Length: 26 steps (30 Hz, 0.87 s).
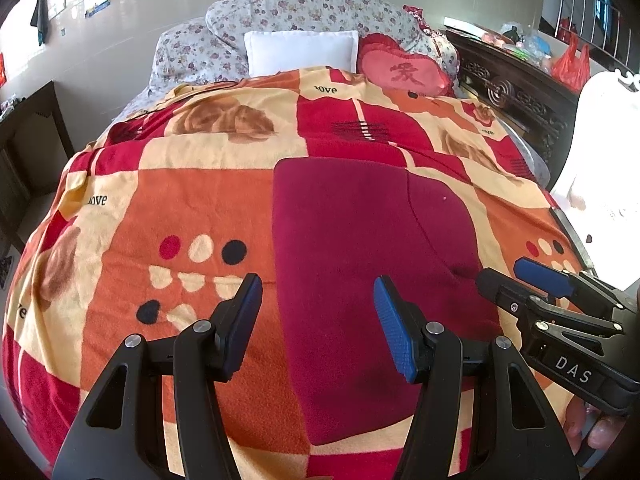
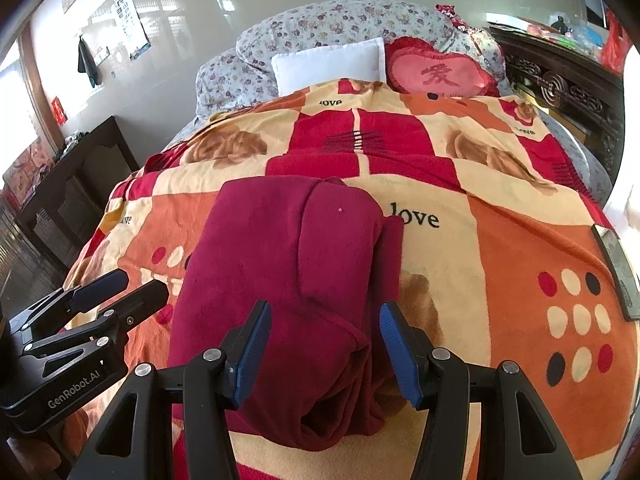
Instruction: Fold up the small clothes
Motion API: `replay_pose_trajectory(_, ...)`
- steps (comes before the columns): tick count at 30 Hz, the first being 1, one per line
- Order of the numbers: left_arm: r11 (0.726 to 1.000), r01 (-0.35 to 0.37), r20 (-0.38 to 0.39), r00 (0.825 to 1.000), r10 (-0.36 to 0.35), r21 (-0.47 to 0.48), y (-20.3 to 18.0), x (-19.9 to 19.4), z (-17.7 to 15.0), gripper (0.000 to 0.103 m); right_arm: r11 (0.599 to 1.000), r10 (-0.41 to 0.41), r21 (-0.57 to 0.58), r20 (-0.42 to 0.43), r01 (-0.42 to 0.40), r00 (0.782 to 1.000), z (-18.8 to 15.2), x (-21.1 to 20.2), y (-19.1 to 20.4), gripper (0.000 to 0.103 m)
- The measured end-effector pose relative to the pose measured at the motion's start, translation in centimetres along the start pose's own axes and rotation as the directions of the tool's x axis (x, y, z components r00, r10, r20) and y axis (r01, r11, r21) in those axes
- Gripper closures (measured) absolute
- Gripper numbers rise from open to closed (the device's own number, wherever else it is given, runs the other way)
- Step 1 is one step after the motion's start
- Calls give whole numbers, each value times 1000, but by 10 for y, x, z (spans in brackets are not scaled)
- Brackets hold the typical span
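A dark red fleece garment (image 1: 360, 264) lies folded lengthwise on the patterned blanket (image 1: 180, 208); in the right wrist view the garment (image 2: 280, 280) shows a folded-over layer on its right side. My left gripper (image 1: 318, 324) is open and empty, hovering over the garment's near left edge. My right gripper (image 2: 326, 350) is open and empty, above the garment's near right end. The right gripper also shows in the left wrist view (image 1: 520, 280), and the left gripper in the right wrist view (image 2: 136, 284).
Pillows lie at the bed's head: a white pillow (image 1: 302, 50) and a red heart cushion (image 1: 404, 70). A carved dark wood cabinet (image 1: 520, 92) stands right of the bed. A dark flat object (image 2: 620, 272) lies on the blanket's right edge. A dark table (image 2: 80, 184) stands left.
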<state>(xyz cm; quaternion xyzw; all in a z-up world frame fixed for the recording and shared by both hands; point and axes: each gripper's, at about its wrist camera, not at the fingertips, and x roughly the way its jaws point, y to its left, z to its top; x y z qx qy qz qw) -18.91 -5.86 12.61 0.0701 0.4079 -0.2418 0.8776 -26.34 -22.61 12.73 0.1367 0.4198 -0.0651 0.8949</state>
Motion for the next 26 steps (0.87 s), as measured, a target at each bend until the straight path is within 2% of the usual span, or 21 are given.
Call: replay_pose_trajectory(26,1000,-10,-1,1000,10,17,3,7,-2,45,1000,6,13,-13,-5,1000,-2,5,-2,49)
